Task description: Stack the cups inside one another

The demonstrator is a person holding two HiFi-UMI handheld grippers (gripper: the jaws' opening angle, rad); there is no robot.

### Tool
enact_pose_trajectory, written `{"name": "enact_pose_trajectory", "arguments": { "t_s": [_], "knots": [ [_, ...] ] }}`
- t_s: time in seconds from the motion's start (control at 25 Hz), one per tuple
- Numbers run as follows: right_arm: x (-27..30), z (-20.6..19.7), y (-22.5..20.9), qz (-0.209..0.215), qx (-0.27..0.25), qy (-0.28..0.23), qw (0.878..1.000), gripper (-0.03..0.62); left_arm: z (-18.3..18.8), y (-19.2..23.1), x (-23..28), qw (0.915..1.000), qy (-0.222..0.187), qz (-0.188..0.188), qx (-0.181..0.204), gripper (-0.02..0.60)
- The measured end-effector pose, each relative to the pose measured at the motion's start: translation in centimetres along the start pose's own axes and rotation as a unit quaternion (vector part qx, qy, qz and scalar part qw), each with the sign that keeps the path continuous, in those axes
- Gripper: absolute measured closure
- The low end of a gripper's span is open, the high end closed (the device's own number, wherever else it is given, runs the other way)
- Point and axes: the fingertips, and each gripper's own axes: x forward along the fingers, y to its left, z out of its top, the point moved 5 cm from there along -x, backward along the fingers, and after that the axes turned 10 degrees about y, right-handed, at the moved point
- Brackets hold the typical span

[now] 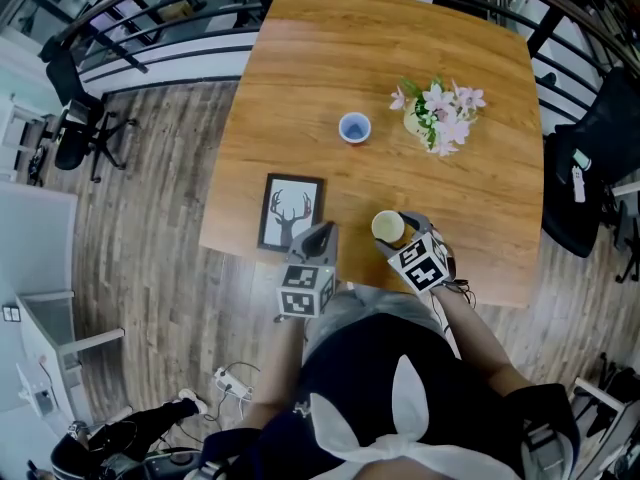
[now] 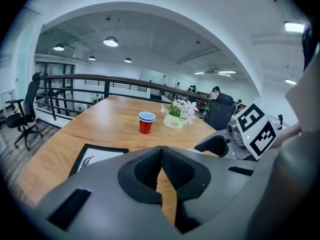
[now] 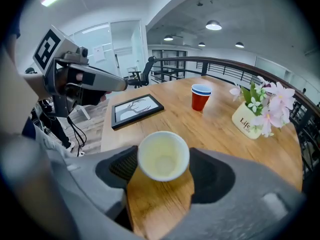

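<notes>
Now, closest in, the left tool (image 2: 161,151) hovers over the near edge of the tabletop (image 1: 300,88). Its jaws are pressed together with nothing between them. It is just beside the picture frame (image 1: 291,211), which lies flat along that edge.

To the right, also close to the near edge, the pale cup (image 1: 388,227) stands upright and empty, mouth up. The right tool (image 3: 162,159) has its jaws spread wide, one on each side of this cup. The pads sit just beside its wall, and I cannot see them squeezing it, so I judge the cup framed but not yet gripped.

The cup looks like thin paper or plastic. It is likely very light, easy to tip or nudge along the wood, and soft enough to buckle if pinched hard. The best hold is probably across the upper wall just under the rim, where it should be stiffest, with a gentle squeeze.

Farther off, about the middle of the tabletop, the red cup (image 3: 200,102) stands with a blue cup (image 3: 201,89) seated in it, well apart from the pale one. Beyond, toward the right edge, sits the flower pot (image 1: 437,116).
</notes>
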Motion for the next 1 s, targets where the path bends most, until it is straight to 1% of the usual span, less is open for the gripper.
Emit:
{"name": "enact_pose_trajectory", "arguments": {
  "t_s": [0.44,0.68,0.88,1.0],
  "knots": [
    [-0.7,1.0,-0.5,-0.003,0.004,-0.016,1.000,0.275,0.4,0.4,0.4,1.0000,-0.007,-0.002,0.000,0.563],
    [-2.0,2.4,-1.1,-0.008,0.007,-0.034,0.999,0.275,0.7,0.7,0.3,1.0000,-0.007,-0.002,-0.002,0.563],
    [-3.7,3.9,-1.7,-0.022,-0.007,-0.048,0.999,0.275,0.8,1.0,0.4,0.9999,-0.012,-0.002,-0.007,0.563],
    [-4.9,4.8,-1.8,-0.024,-0.003,-0.063,0.998,0.275,0.9,1.1,0.4,0.9998,-0.014,-0.004,-0.010,0.563]
  ]
}}
